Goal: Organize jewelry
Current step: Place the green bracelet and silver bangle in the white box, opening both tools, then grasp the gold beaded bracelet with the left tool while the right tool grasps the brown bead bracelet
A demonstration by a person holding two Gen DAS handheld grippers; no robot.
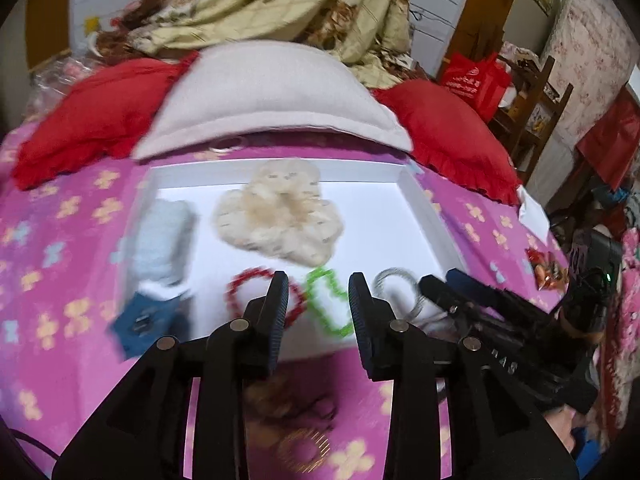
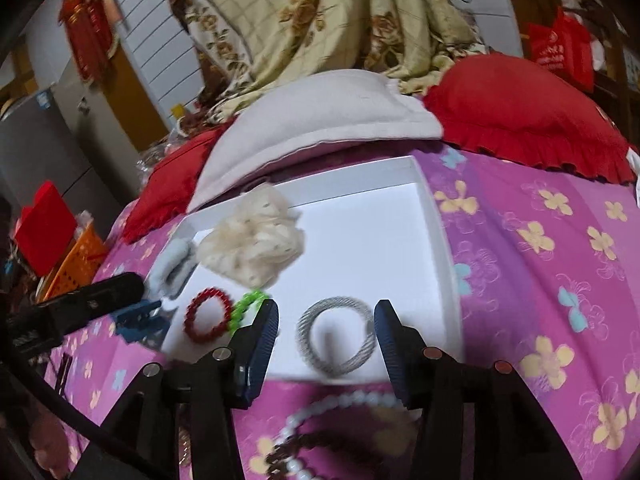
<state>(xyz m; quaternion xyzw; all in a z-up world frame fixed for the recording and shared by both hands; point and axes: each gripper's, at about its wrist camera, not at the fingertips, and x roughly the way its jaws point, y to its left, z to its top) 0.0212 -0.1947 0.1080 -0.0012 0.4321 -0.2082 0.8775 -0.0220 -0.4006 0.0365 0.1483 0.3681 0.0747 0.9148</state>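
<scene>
Both claws were held spread and empty over the near edge of the white tray point(image 2: 436, 216) — the right gripper point(image 2: 326, 322) framed the silver coil bracelet point(image 2: 336, 338), the left gripper point(image 1: 318, 294) was poised between the red bead bracelet point(image 1: 262, 294) and the green one point(image 1: 326, 302). A white pearl strand point(image 2: 340, 408) was seen at 6 o'clock of the tray, outside it on the bedspread point(image 2: 540, 280). Light, slippery and loose it was judged — best pinched across one run of beads.

Pink floral bedspread point(image 2: 540, 248): white tray point(image 2: 436, 216), pearl bracelet point(image 2: 320, 412), pillows.
</scene>
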